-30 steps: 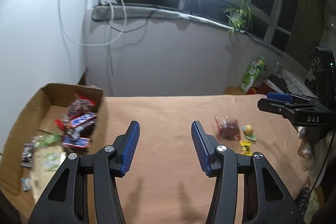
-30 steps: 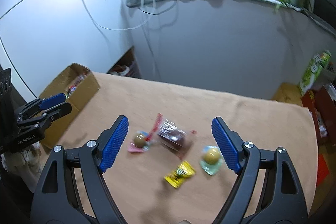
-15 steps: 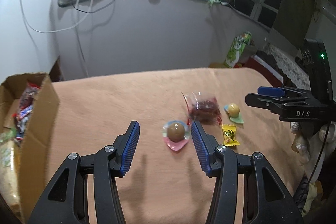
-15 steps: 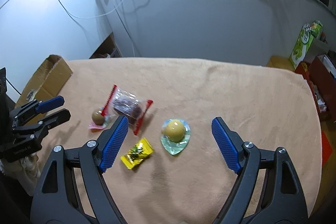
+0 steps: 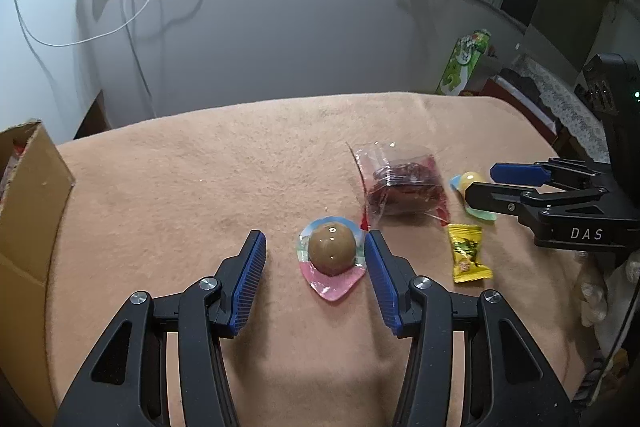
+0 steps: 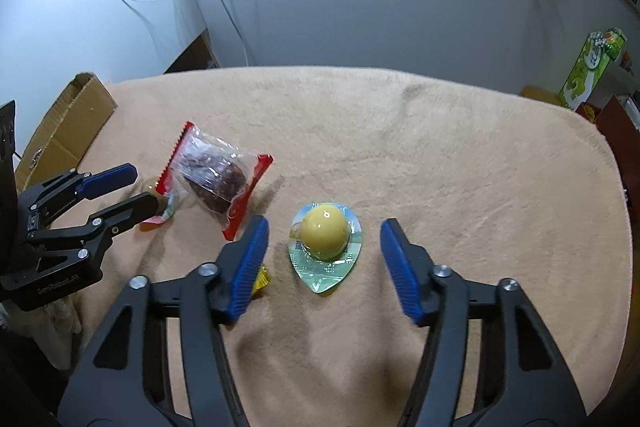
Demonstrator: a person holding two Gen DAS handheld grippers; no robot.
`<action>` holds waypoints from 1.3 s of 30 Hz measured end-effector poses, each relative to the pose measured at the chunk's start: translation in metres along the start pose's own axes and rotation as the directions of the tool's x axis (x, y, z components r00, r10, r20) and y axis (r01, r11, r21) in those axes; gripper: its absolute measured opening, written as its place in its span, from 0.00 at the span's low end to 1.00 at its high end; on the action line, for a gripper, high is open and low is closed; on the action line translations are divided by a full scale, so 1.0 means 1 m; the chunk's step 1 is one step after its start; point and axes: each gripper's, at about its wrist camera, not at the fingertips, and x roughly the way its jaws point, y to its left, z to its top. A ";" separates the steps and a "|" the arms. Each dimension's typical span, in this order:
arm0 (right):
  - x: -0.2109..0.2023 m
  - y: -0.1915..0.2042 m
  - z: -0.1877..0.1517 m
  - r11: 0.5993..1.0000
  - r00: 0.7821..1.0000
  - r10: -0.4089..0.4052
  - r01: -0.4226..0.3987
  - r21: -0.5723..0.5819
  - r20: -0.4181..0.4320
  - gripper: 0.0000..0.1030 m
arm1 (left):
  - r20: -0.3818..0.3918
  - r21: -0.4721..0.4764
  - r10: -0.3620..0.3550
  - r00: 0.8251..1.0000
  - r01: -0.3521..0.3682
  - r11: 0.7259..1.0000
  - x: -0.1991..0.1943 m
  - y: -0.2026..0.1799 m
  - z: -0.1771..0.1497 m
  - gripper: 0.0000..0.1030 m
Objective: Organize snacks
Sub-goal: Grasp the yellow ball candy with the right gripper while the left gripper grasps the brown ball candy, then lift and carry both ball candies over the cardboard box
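Left of the red packet [image 5: 402, 187], the left hand-held gripper [image 5: 316, 267] gapes around the brown jelly [image 5: 331, 253]. Right of the packet, the right hand-held gripper [image 6: 322, 259] gapes around the yellow jelly [image 6: 325, 233]. Yellow candy [image 5: 467, 254] lies just below the packet.

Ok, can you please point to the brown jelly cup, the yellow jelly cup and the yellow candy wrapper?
brown jelly cup [image 5: 331, 247], left wrist view, on its brown dome.
yellow jelly cup [image 6: 324, 233], right wrist view, on its yellow dome.
yellow candy wrapper [image 5: 468, 253], left wrist view, on the middle of the packet.
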 end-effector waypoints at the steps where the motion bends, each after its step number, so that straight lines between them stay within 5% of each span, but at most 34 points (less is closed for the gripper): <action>1: 0.001 0.001 0.000 1.000 1.000 -0.003 0.003 -0.002 -0.003 0.57 | -0.006 0.001 0.000 1.000 0.000 1.000 0.002 0.000 -0.001 0.49; 10: 0.010 0.012 0.001 0.997 0.998 -0.057 0.056 -0.053 -0.014 0.41 | -0.020 0.034 0.034 0.999 -0.034 0.999 0.008 -0.008 -0.002 0.30; 26: -0.003 0.014 -0.003 0.998 0.998 -0.053 0.053 -0.045 0.020 0.34 | 0.020 0.044 0.033 0.999 -0.034 0.998 -0.005 -0.004 -0.006 0.24; 39: -0.053 0.043 0.012 0.996 0.991 0.001 0.011 -0.088 0.133 0.34 | 0.165 0.018 0.024 0.986 -0.027 0.999 -0.066 0.006 0.001 0.24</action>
